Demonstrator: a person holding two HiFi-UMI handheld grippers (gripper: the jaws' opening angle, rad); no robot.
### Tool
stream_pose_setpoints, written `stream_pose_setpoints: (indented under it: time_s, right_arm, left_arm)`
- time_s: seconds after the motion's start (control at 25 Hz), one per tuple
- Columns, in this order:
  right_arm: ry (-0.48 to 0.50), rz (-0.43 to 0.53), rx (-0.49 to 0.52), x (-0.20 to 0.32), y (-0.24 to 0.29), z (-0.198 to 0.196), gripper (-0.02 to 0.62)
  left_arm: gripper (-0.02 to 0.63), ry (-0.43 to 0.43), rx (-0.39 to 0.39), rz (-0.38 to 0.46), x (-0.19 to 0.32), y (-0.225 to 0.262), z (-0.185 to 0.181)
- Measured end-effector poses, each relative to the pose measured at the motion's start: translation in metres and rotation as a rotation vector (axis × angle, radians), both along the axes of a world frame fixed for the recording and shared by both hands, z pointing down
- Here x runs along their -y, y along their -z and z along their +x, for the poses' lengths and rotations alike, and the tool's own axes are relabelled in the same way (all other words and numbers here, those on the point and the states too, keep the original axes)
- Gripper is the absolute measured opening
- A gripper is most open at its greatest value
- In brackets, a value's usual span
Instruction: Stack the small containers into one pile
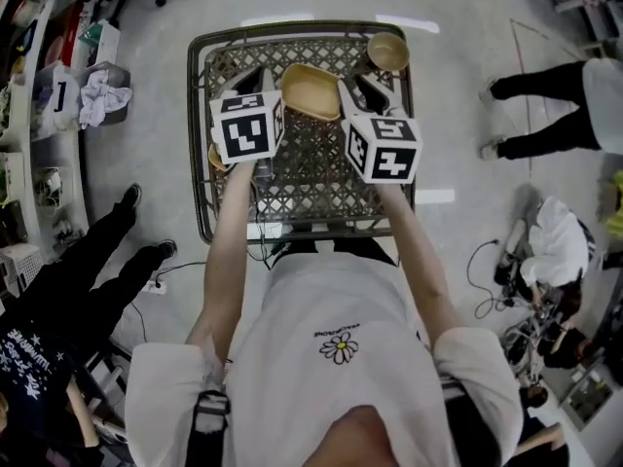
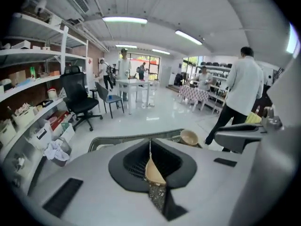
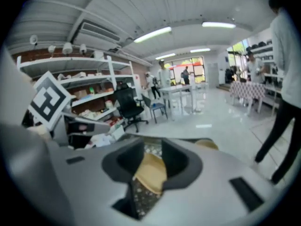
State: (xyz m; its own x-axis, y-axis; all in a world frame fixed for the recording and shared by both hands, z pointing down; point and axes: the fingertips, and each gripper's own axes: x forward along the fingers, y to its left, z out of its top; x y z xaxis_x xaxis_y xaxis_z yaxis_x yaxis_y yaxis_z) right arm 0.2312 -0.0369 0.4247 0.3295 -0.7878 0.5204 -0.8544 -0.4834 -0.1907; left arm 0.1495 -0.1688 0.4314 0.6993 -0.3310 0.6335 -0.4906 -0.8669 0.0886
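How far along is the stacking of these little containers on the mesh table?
Nothing looks stacked yet: the tan dish and the round bowl sit apart on the mesh table, with a third tan piece half hidden under the left gripper. Nothing is in hand: that gripper is shut, the right gripper open, both empty. All the stacking remains.

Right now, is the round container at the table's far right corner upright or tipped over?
Upright: the round container sits on the mesh table, mouth facing up; its inside shows in the head view.

Tan dish [image 1: 311, 90], open side up, at middle back of mesh table [image 1: 302, 178]; round tan bowl [image 1: 387, 52] apart at far right corner.
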Motion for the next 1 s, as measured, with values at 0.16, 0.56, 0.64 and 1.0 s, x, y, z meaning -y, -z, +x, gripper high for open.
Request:
stream_pose_setpoints:
  time_s: [0.16, 0.56, 0.64, 1.0]
  right_arm:
    - [0.064, 0.024, -0.122, -0.02, 0.034, -0.036, 0.091]
    - [0.16, 0.032, -0.145, -0.023, 0.043, -0.08, 0.031]
    - [0.25, 0.024, -0.126, -0.006, 0.043, -0.088, 0.031]
    - [0.755, -0.14, 0.018, 0.101, -0.012, -0.157, 0.088]
  left_arm:
    - [0.034, 0.123, -0.159, 0.025, -0.02, 0.049, -0.05]
    - [0.029, 0.414, -0.203, 0.097, -0.018, 0.06, -0.153]
    - [0.031, 0.453, -0.172, 0.099, -0.013, 0.054, -0.162]
    - [0.127, 0.662, -0.143, -0.178, 0.01, -0.038, -0.22]
